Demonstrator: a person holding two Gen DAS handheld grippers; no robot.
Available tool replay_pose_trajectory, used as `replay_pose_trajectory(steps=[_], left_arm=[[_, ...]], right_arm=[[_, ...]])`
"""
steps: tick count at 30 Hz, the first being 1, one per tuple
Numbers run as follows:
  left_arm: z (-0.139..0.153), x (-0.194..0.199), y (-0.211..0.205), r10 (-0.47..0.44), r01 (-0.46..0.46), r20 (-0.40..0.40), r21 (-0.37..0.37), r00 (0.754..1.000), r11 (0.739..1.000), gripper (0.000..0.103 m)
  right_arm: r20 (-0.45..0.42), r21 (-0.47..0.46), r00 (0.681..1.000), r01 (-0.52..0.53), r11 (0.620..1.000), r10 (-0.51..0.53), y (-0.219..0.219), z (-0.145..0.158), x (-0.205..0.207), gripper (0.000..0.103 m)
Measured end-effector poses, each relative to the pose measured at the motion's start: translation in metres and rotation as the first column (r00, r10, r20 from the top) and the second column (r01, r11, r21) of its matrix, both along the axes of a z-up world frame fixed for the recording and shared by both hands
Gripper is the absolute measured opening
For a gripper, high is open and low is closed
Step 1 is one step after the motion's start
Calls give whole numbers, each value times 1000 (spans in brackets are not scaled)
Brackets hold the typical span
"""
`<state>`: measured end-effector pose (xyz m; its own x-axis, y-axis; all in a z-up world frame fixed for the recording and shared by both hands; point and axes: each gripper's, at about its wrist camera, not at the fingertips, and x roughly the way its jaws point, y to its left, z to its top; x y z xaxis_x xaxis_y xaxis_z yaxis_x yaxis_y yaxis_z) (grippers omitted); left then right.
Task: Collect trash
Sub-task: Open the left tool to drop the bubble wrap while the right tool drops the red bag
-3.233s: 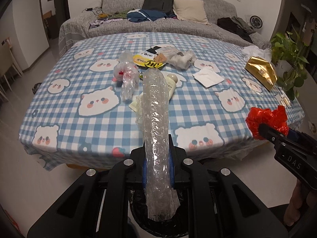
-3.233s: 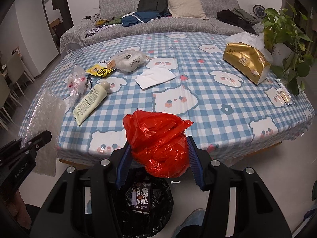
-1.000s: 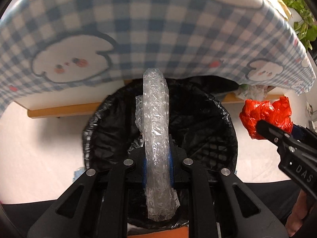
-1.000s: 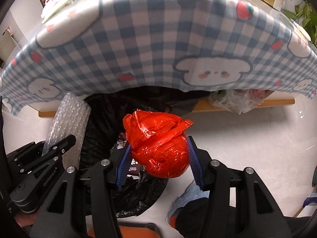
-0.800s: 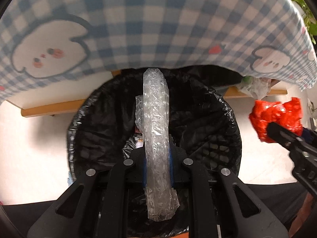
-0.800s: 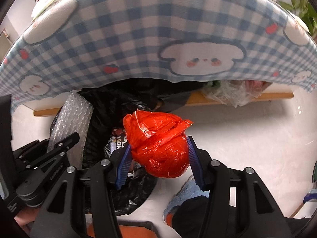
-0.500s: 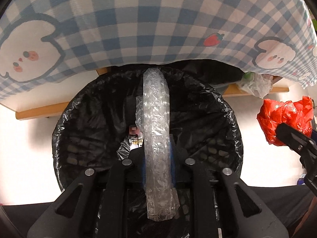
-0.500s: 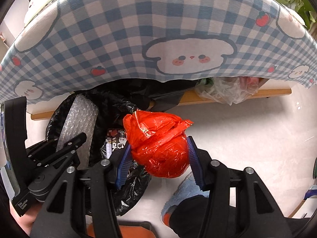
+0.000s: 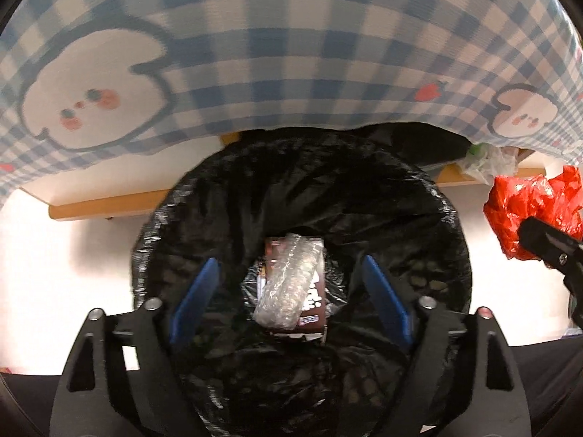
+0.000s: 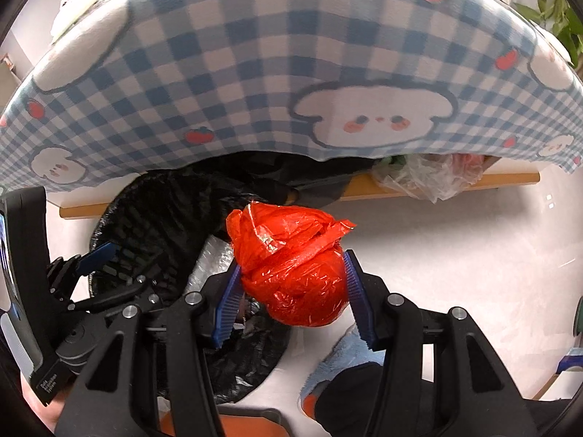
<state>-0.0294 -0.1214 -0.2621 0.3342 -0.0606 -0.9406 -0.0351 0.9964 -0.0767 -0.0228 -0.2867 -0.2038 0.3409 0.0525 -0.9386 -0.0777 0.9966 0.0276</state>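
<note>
My left gripper point(image 9: 291, 291) is open and empty right over the black-lined trash bin point(image 9: 175, 225). The roll of bubble wrap point(image 9: 289, 287) lies at the bottom of the bin on a dark printed packet. My right gripper point(image 10: 291, 291) is shut on a crumpled red plastic bag point(image 10: 291, 273), held just right of the bin point(image 10: 153, 225); the bag also shows at the right edge of the left wrist view point(image 9: 532, 211). The left gripper also shows in the right wrist view point(image 10: 102, 273).
The blue checked tablecloth point(image 9: 273, 47) hangs over the table edge just behind the bin. A wooden rail point(image 9: 105, 207) runs under it. A clear plastic bag point(image 10: 430, 174) sits under the table at right. A foot in a blue slipper point(image 10: 346, 371) is below the right gripper.
My left gripper has opened and the bubble wrap has dropped into the bin. The right gripper has held on to the red bag and come closer to the bin.
</note>
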Motion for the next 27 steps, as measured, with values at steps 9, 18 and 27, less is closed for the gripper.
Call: replay_pose_trajectory(steps=[9, 18, 27], left_arm=[[15, -11, 48, 62, -61, 47, -27, 997, 998, 96], [23, -24, 96, 120, -118, 70, -33, 990, 993, 97], [24, -32, 127, 151, -149, 83, -21, 985, 989, 97]], right_arm=[[11, 11, 998, -59, 998, 59, 41, 6, 5, 51], [2, 20, 992, -123, 992, 123, 87, 4, 10, 51], [-34, 2, 987, -159, 987, 159, 119, -11, 16, 52]])
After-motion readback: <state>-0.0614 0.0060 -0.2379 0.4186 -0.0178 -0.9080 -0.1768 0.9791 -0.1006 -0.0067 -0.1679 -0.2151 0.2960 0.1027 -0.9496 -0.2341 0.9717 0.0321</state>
